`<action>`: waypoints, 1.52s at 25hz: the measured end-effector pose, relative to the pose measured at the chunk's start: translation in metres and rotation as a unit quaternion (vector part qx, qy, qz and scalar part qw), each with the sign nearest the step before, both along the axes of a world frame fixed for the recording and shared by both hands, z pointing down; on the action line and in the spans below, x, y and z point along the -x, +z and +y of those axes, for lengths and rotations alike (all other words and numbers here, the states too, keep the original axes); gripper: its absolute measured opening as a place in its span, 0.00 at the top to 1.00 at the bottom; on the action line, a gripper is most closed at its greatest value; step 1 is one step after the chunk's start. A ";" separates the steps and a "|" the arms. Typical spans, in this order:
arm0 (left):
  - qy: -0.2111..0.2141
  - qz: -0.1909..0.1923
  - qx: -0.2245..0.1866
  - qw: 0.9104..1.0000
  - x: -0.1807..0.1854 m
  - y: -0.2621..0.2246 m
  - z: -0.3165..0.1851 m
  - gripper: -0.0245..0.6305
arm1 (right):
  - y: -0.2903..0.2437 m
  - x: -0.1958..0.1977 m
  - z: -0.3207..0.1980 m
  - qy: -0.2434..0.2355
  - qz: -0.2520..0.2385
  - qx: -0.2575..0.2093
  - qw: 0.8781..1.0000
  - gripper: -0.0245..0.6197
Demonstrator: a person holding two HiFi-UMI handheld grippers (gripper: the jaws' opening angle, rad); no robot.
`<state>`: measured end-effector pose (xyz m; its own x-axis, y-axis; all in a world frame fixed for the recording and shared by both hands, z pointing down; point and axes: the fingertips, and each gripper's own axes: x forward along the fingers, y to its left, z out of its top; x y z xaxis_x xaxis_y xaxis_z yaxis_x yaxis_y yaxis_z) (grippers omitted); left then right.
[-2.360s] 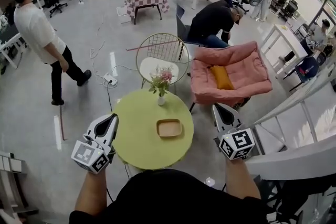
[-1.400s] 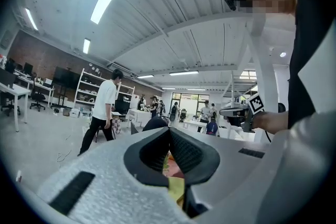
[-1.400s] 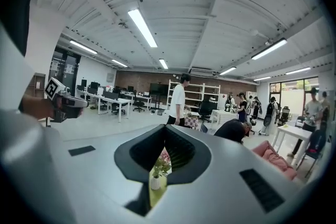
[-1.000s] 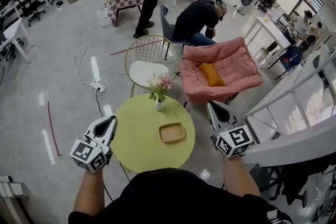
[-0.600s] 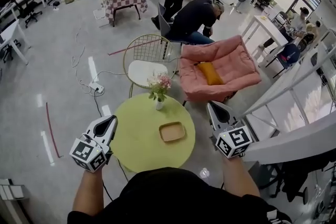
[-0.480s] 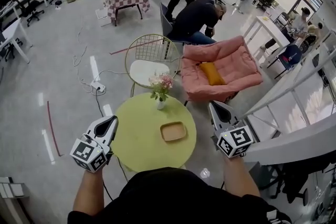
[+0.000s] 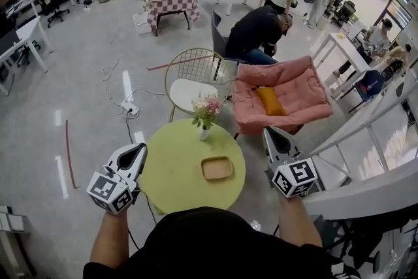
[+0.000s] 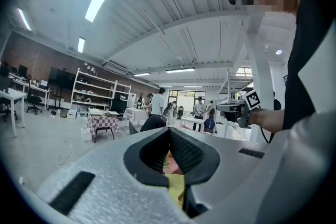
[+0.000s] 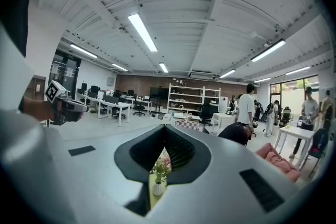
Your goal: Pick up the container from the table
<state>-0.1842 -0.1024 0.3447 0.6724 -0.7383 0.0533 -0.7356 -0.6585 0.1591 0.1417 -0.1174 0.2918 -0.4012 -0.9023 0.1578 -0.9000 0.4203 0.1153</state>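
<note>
The round green surface sits between the left gripper and right gripper, both clenched on nothing. The tan container lies on it, right of centre and untouched. The approach looks not yet begun. Next, the nearer right gripper likely has to open and come down over the container's rim.

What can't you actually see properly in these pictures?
Container: head view, too small to tell if anything lies in it.
Left gripper view: the left tool itself blocks nearly all of the table; the container can't be picked out.
Right gripper view: the right tool hides the container; only the flower vase shows through the gap.
Table's near edge: head view, behind the person's black top.
</note>
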 end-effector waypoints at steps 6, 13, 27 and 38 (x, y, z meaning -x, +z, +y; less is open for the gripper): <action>-0.036 -0.005 -0.009 0.999 -0.003 -0.010 0.018 0.94 | -0.006 -0.010 -0.006 -0.028 -0.013 -0.005 1.000 0.95; -0.082 -0.005 -0.015 0.997 -0.005 -0.020 0.028 0.94 | -0.005 -0.020 -0.013 -0.063 -0.014 -0.005 0.998 0.95; -0.078 -0.017 -0.015 0.997 -0.055 -0.029 0.039 0.94 | -0.007 -0.054 -0.035 -0.074 -0.011 -0.004 0.997 0.95; -0.057 -0.021 -0.038 0.997 -0.084 -0.031 0.043 0.94 | 0.002 -0.059 -0.050 -0.093 -0.013 0.005 0.996 0.95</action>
